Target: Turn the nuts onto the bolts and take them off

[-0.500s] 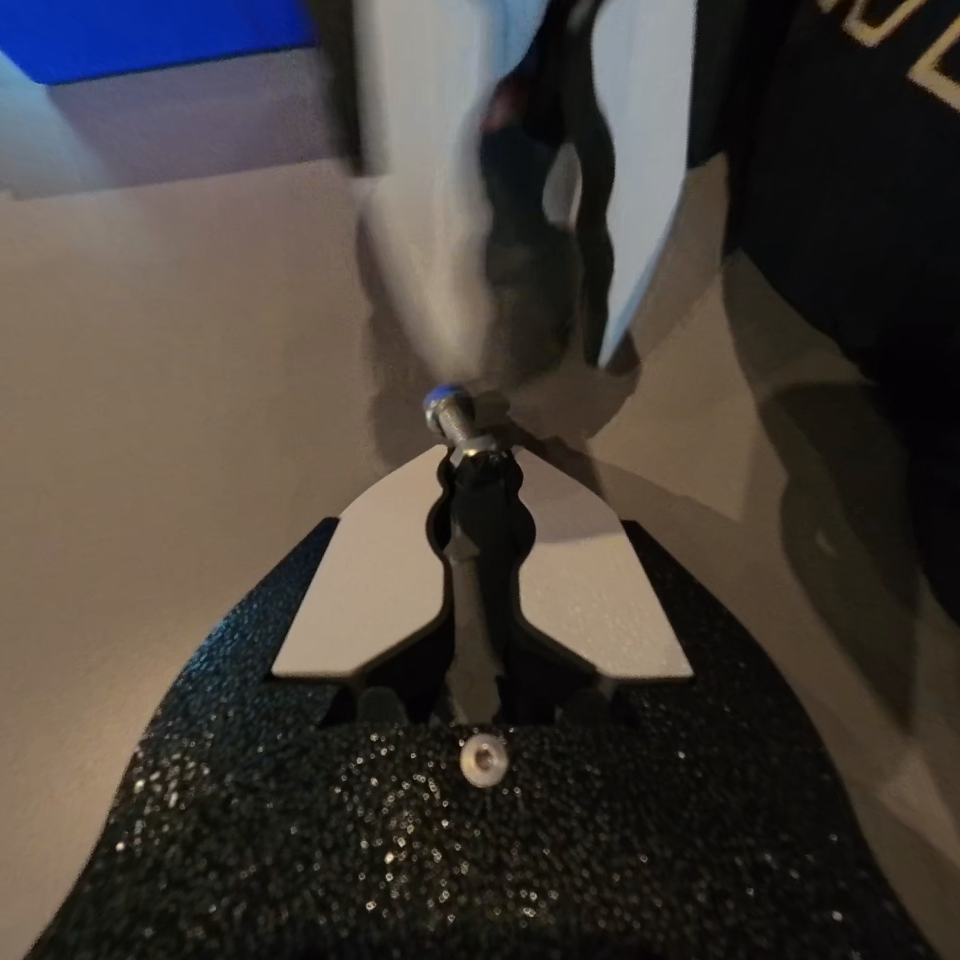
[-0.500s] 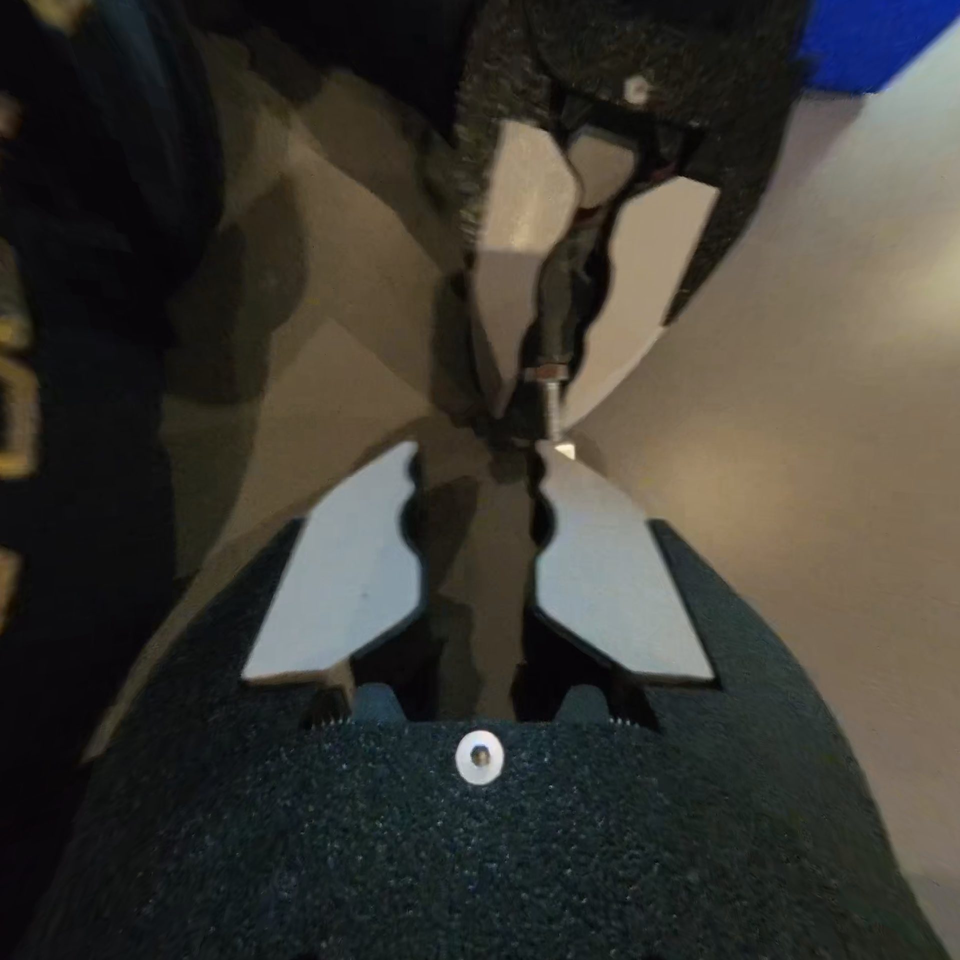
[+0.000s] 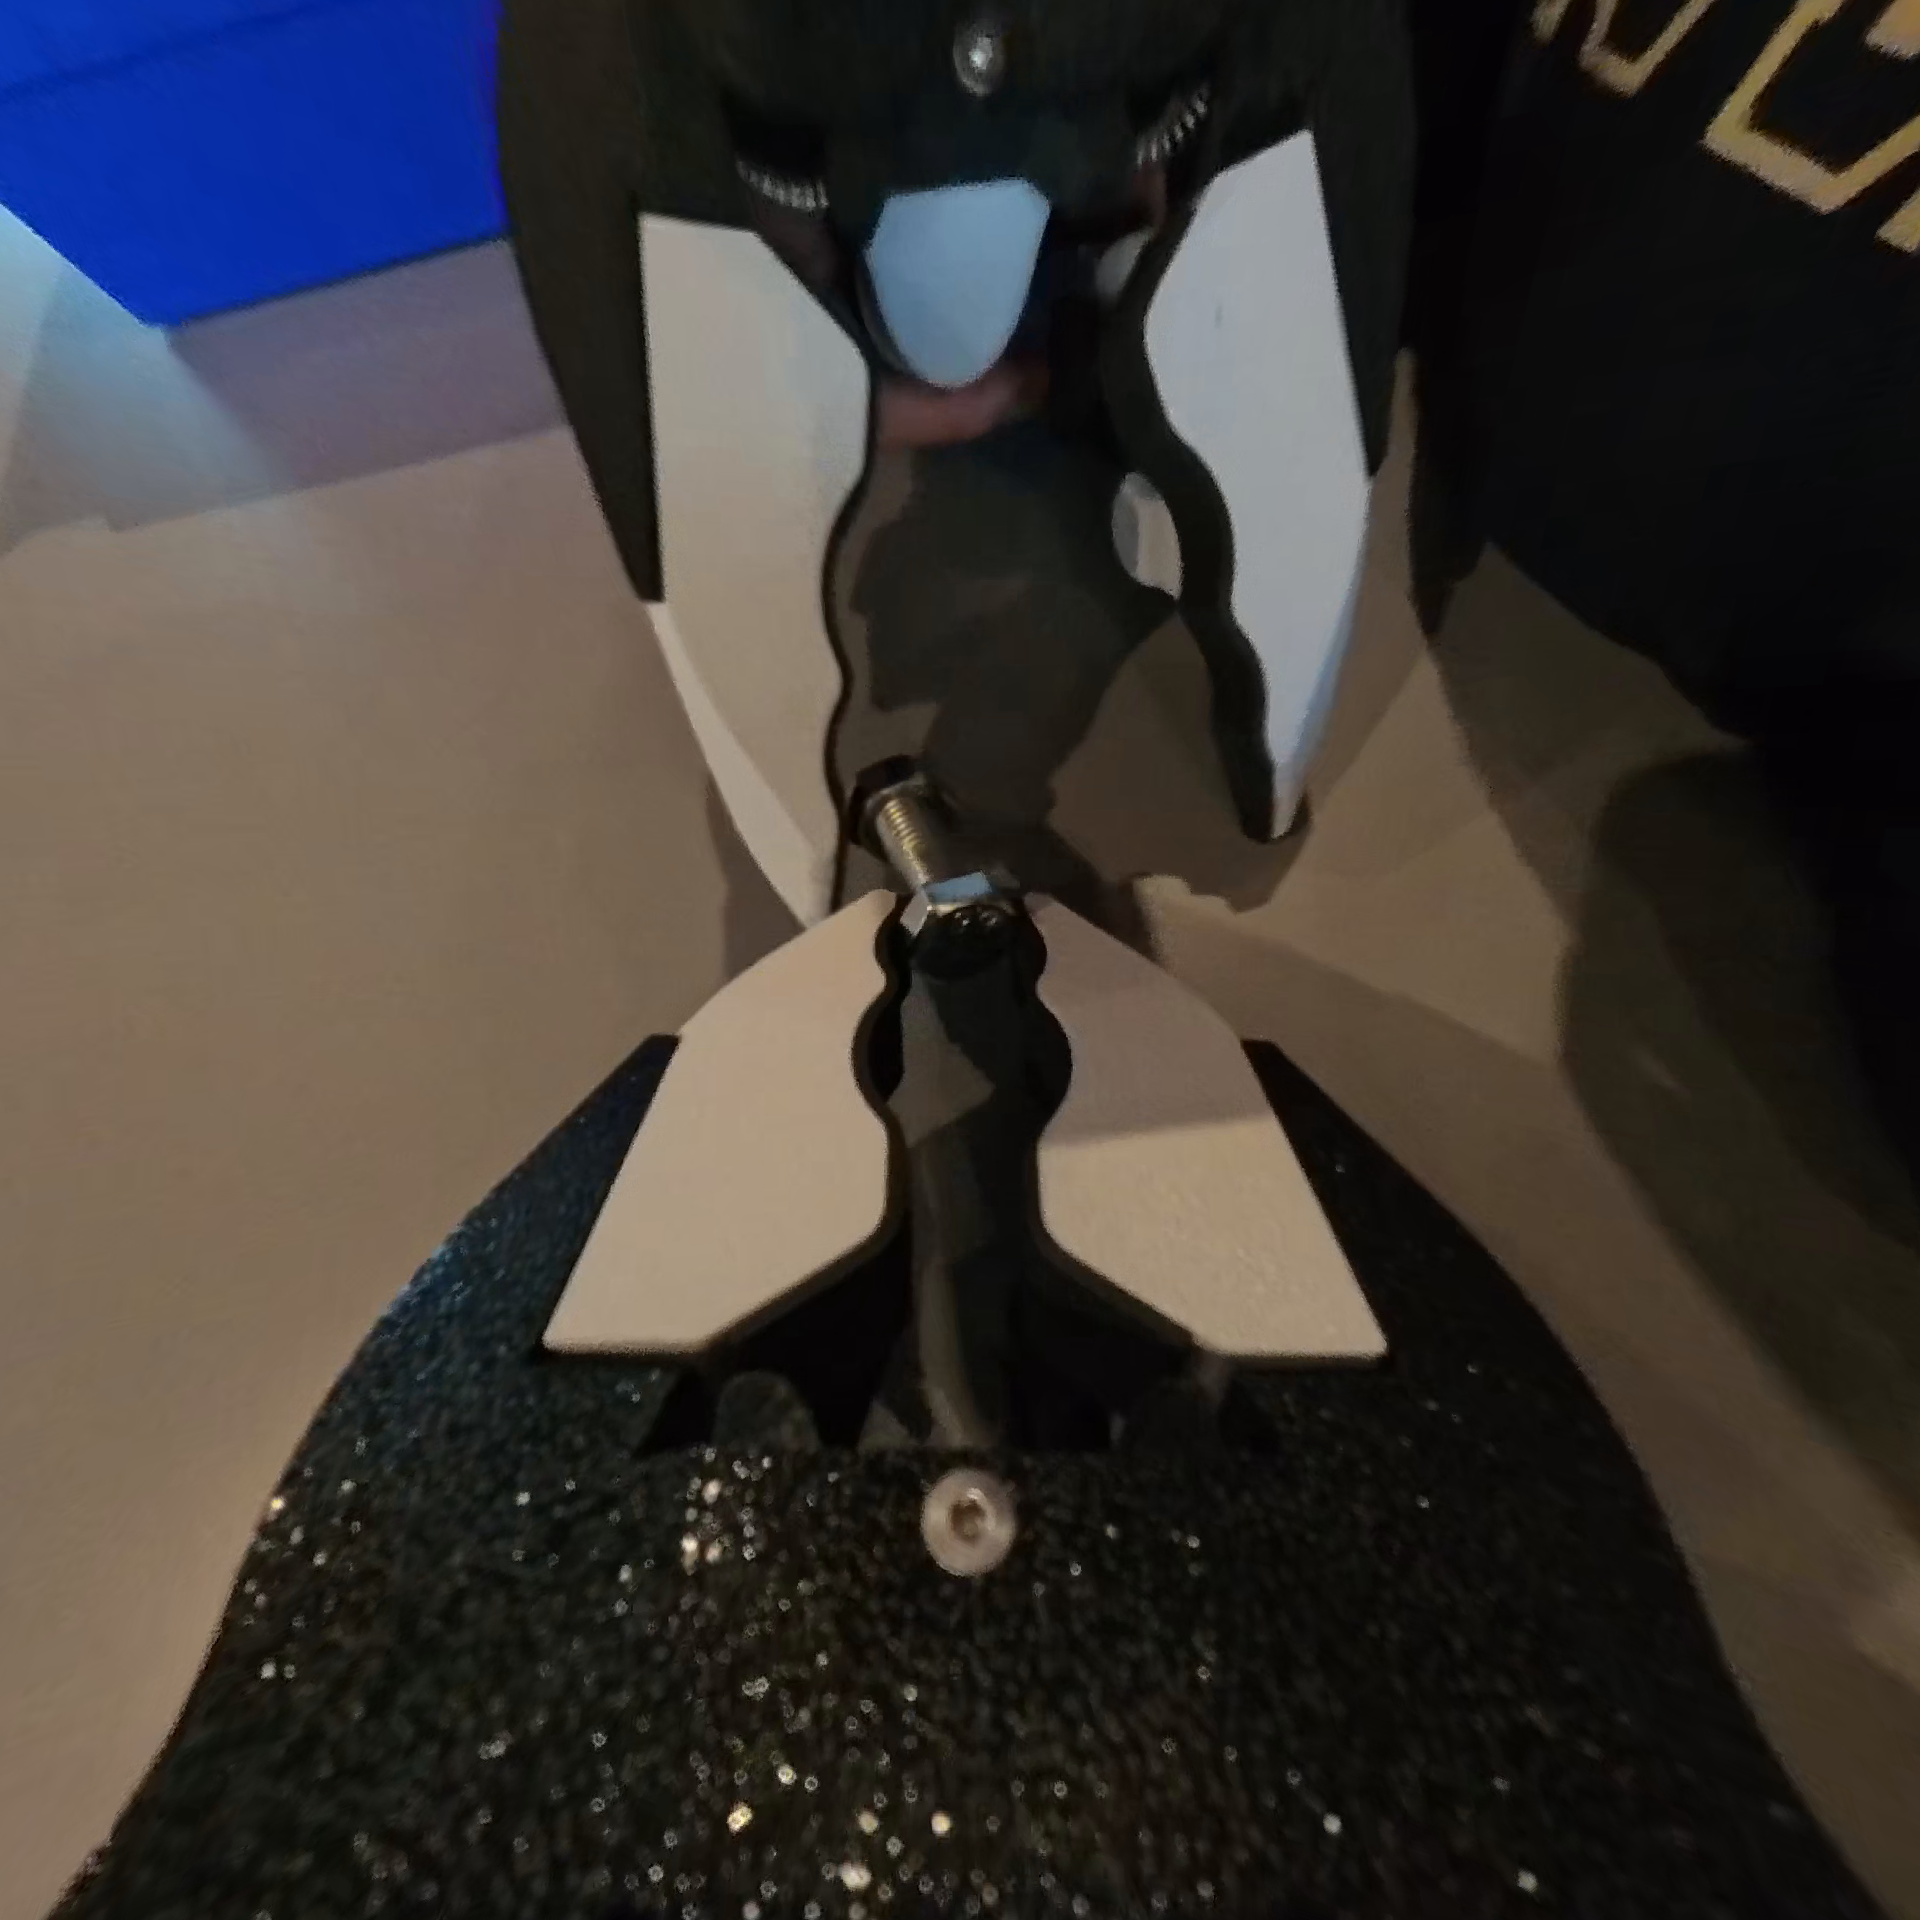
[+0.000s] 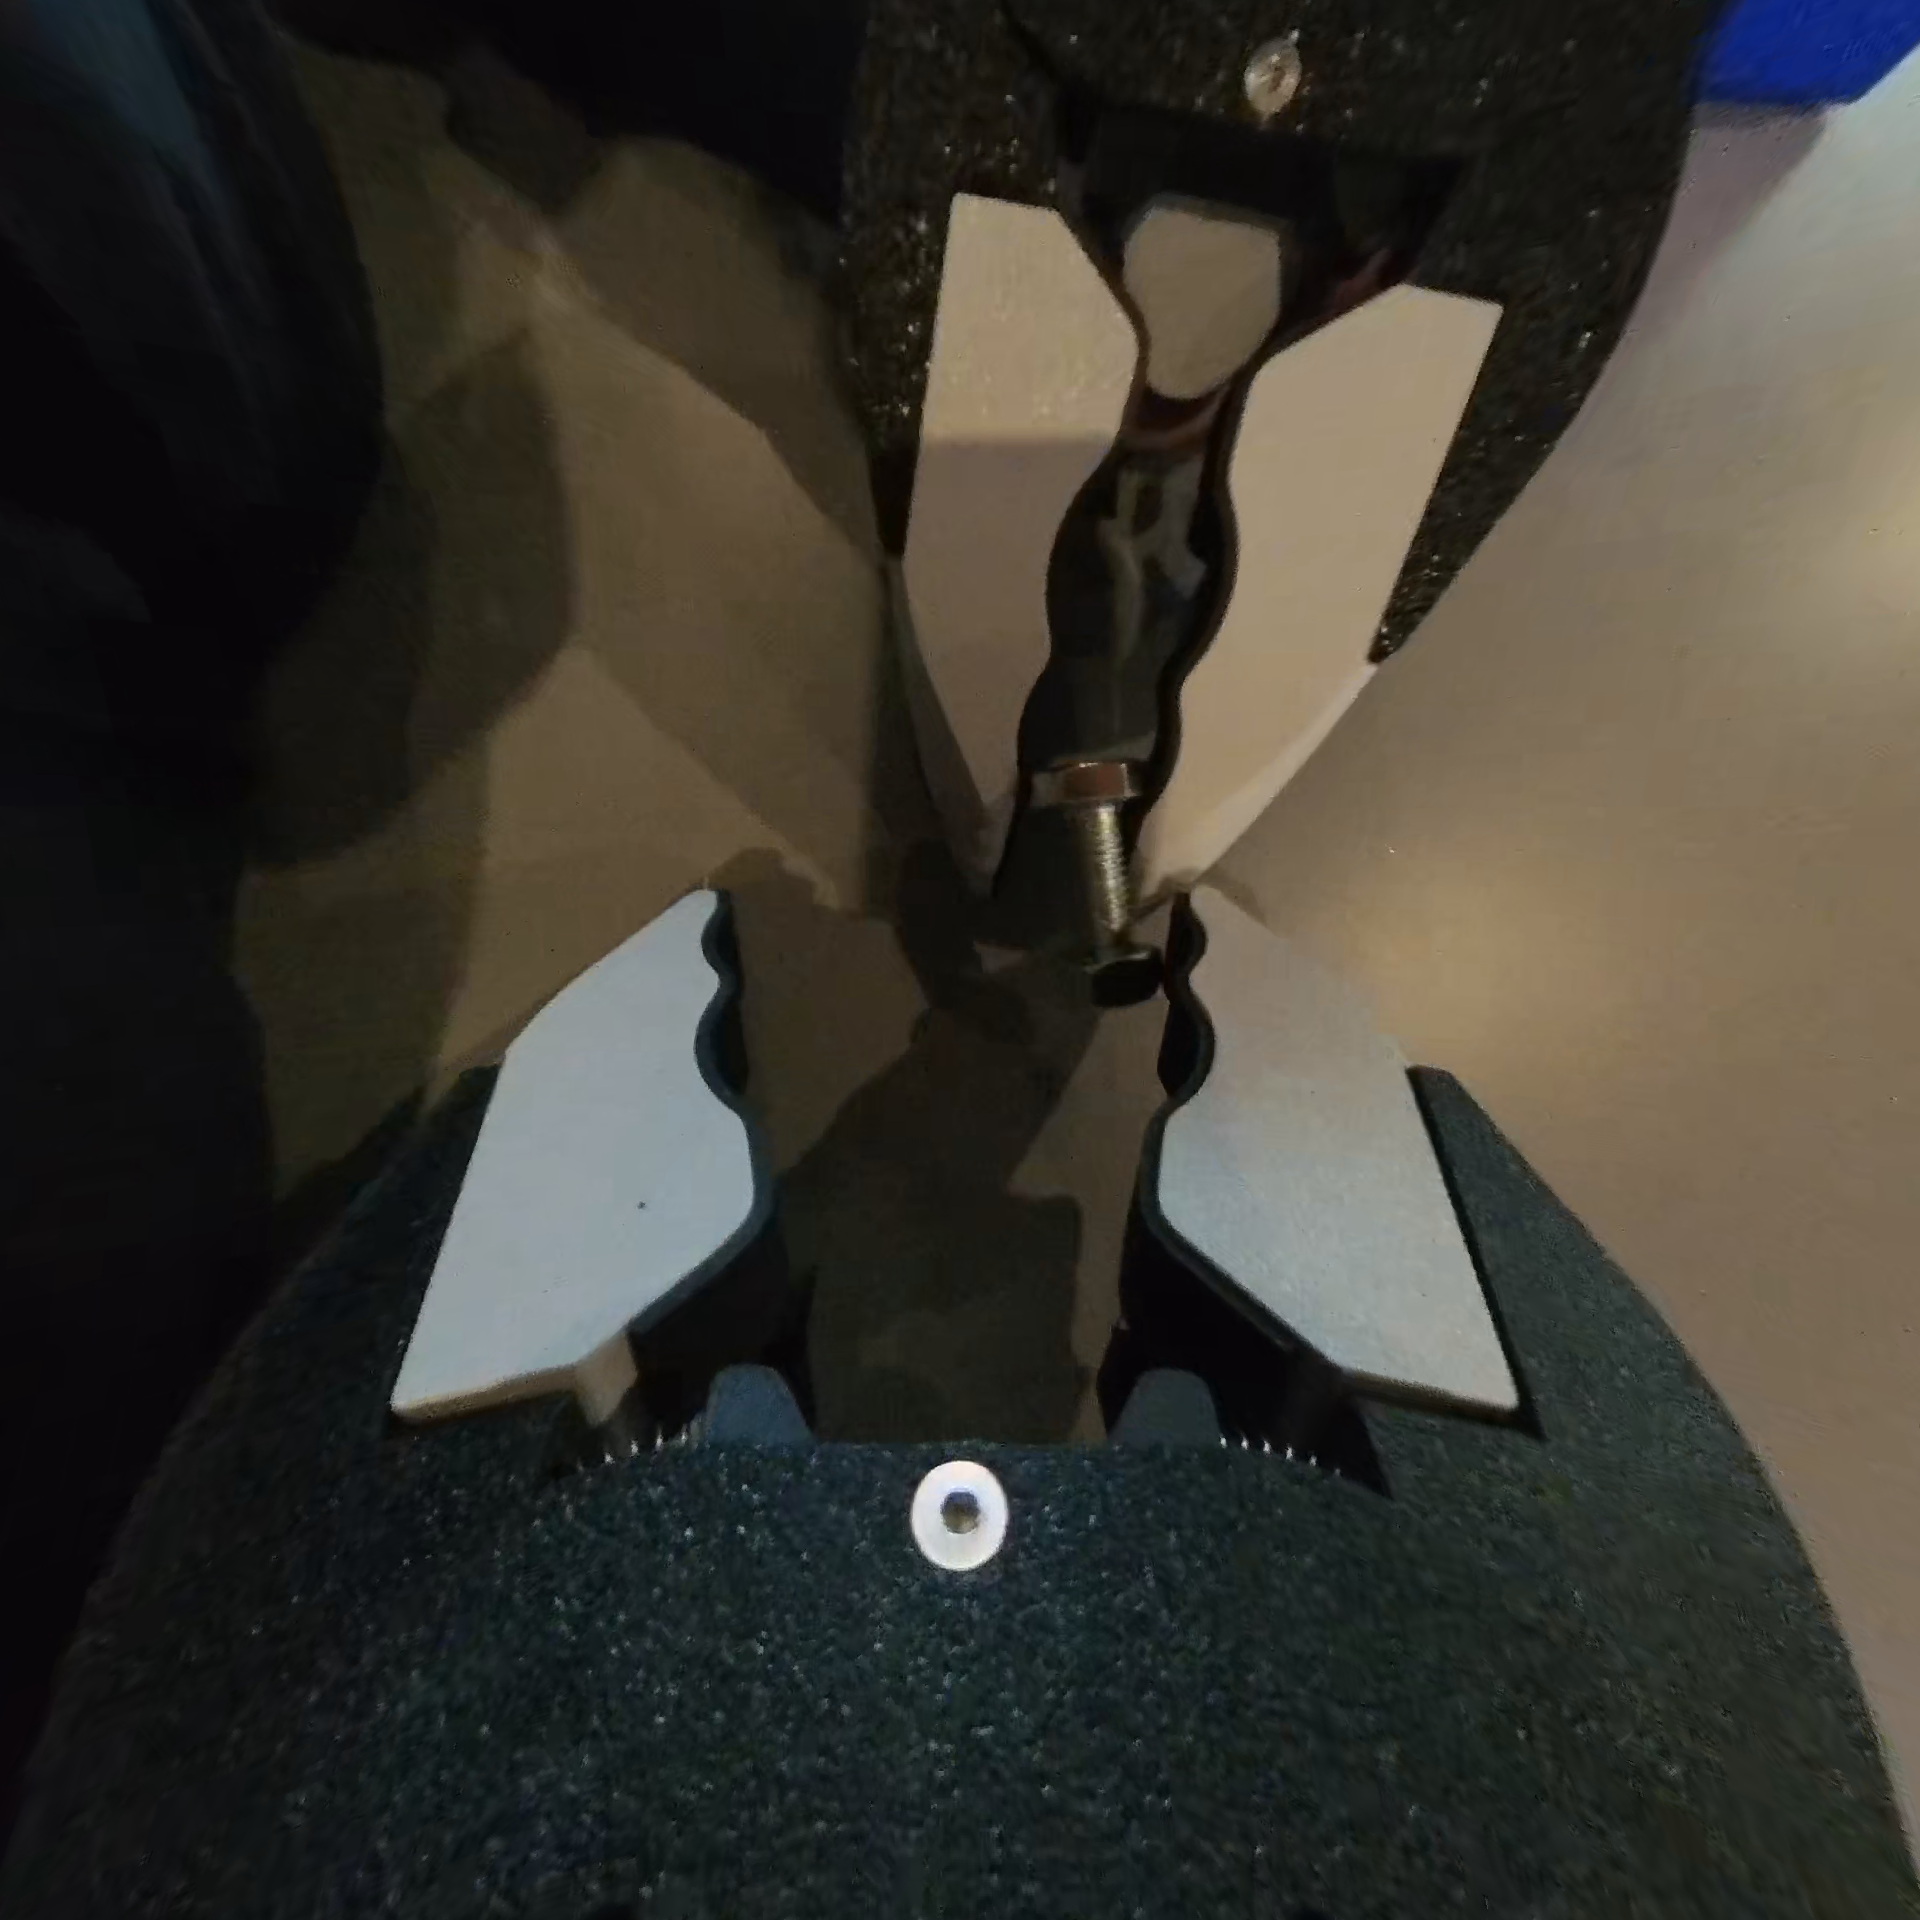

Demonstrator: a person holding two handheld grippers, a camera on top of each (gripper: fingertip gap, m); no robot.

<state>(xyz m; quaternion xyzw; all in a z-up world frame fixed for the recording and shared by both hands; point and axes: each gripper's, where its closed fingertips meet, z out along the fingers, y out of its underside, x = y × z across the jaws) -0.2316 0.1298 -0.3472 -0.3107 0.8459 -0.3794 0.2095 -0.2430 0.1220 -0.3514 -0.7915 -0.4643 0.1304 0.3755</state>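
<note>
While the left gripper (image 3: 961, 920) clamps its pale fingertips on the hexagonal end of a bolt (image 3: 914, 847), the threaded shaft juts forward and slightly leftward from those tips, above a beige tabletop (image 3: 312, 935). At the shaft's far end sits a dark hexagonal piece, close against the inner edge of one finger (image 3: 748, 644) of the right gripper (image 3: 1049, 852), which faces the left one from the opposite side. Which hexagonal piece is the nut and which the bolt's head cannot be told from either view.

From the right wrist view, the right gripper (image 4: 956, 935) stands with its jaws spread wide and nothing between them; the bolt (image 4: 1107, 873) hangs just beside its right-hand fingertip (image 4: 1205, 935), and whether the two touch cannot be told. The left gripper (image 4: 1086, 790) shows opposite, its wavy-edged fingers pressed in on the silver hexagonal end, with the shaft pointing toward the camera.

Dark clothing with gold markings (image 3: 1714, 156) fills the upper right of the left wrist view. A blue object (image 3: 239, 156) sits at the upper left. Soft shadows of both tools fall across the tabletop.
</note>
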